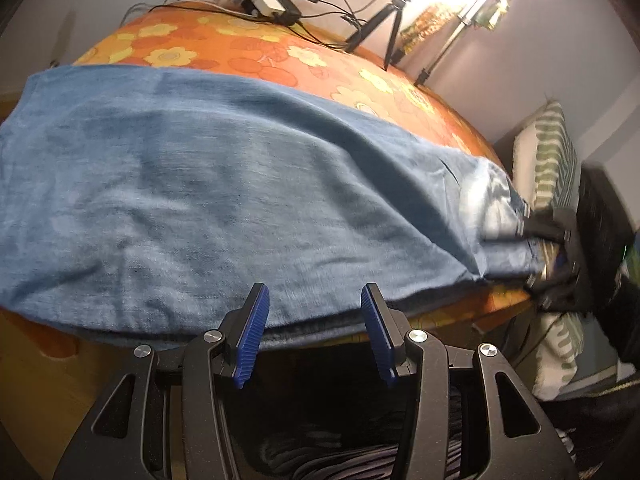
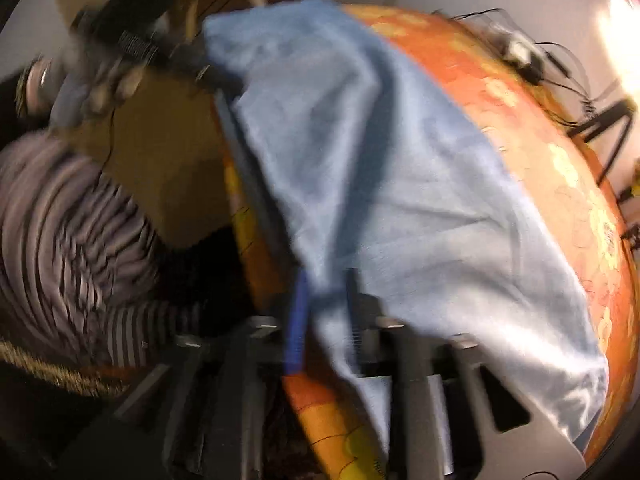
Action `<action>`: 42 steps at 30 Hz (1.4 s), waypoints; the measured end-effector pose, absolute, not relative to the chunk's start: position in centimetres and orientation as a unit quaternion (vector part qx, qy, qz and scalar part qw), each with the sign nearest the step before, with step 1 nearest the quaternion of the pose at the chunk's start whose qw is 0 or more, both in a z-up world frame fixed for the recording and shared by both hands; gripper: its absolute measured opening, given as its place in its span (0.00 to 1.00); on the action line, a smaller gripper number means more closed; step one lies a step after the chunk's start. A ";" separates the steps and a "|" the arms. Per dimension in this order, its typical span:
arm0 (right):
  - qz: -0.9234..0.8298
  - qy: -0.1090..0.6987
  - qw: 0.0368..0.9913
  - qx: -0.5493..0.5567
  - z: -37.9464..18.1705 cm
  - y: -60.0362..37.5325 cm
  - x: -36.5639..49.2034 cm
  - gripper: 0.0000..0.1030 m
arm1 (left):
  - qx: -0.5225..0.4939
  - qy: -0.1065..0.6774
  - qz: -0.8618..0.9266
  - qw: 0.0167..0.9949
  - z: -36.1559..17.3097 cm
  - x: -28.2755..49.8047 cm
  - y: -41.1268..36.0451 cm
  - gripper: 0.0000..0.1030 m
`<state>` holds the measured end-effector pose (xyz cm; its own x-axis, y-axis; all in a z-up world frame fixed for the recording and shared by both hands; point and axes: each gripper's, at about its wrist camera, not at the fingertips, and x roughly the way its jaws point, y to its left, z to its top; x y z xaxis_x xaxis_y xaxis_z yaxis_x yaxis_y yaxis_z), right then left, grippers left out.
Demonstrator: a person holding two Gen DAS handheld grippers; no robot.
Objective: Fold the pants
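Across the left wrist view's middle, blue pants [image 1: 224, 184] spread over the floral bedcover [image 1: 248, 46], ready for folding; low centre, left gripper [image 1: 315, 300] part open, empty, off the near hem. Lower middle of the right view, right gripper [image 2: 326, 280] straddling a cloth fold, grip unclear through blur.

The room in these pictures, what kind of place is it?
Probably a room in a home. Blue pants lie on a table under an orange flowered cloth, a striped cushion sits beside it, and small tripods stand at the wall.
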<state>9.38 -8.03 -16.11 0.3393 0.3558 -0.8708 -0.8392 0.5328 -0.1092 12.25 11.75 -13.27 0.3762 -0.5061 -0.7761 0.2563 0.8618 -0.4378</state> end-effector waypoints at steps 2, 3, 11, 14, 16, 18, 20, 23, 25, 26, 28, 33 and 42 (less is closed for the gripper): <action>0.387 0.410 0.786 -0.256 -14.8 -8.7 10.6 0.41 | -0.121 0.509 -0.234 0.819 -13.2 12.0 11.7 0.45; 0.381 0.411 0.793 -0.239 -14.3 -8.9 11.4 0.41 | -0.117 0.506 -0.235 0.821 -13.0 11.6 11.7 0.45; 0.448 0.369 0.772 -0.261 -13.5 -4.0 9.8 0.40 | -0.068 0.505 -0.235 0.828 -12.1 10.5 10.4 0.45; 0.465 0.350 0.751 -0.313 -15.2 -1.0 8.4 0.40 | -0.088 0.501 -0.229 0.830 -11.8 10.3 11.3 0.45; 0.464 0.342 0.746 -0.334 -16.1 0.6 8.2 0.40 | -0.105 0.496 -0.221 0.833 -11.7 9.9 12.3 0.45; 0.475 0.343 0.741 -0.327 -16.6 1.8 8.4 0.36 | -0.120 0.494 -0.207 0.836 -11.6 9.6 13.5 0.45; 0.477 0.341 0.736 -0.339 -17.1 2.9 8.6 0.26 | -0.131 0.492 -0.190 0.840 -11.6 8.9 14.8 0.45; 0.474 0.347 0.726 -0.358 -17.9 3.9 9.1 0.16 | -0.152 0.488 -0.170 0.843 -11.7 8.2 16.8 0.45; 0.475 0.351 0.722 -0.361 -18.1 4.0 9.6 0.06 | -0.167 0.483 -0.156 0.845 -11.8 7.8 18.2 0.45; 0.478 0.356 0.719 -0.357 -18.2 4.0 9.9 0.05 | -0.173 0.480 -0.148 0.847 -11.9 7.6 18.8 0.45; 0.479 0.360 0.723 -0.344 -18.0 4.0 9.9 0.03 | -0.190 0.472 -0.134 0.850 -12.1 7.2 20.0 0.45; 0.520 0.378 0.677 -0.358 -17.9 4.2 8.1 0.02 | -0.255 0.447 -0.079 0.854 -12.8 6.5 24.6 0.45; 0.531 0.366 0.698 -0.313 -14.6 7.0 9.7 0.26 | -0.390 0.376 0.012 0.841 -15.0 6.5 33.6 0.50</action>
<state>9.67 7.00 -14.64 0.1690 0.5121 -0.8421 -0.9694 0.2407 -0.0482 6.48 33.59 -15.02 0.7176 -0.2733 -0.6406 -0.3129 0.6952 -0.6471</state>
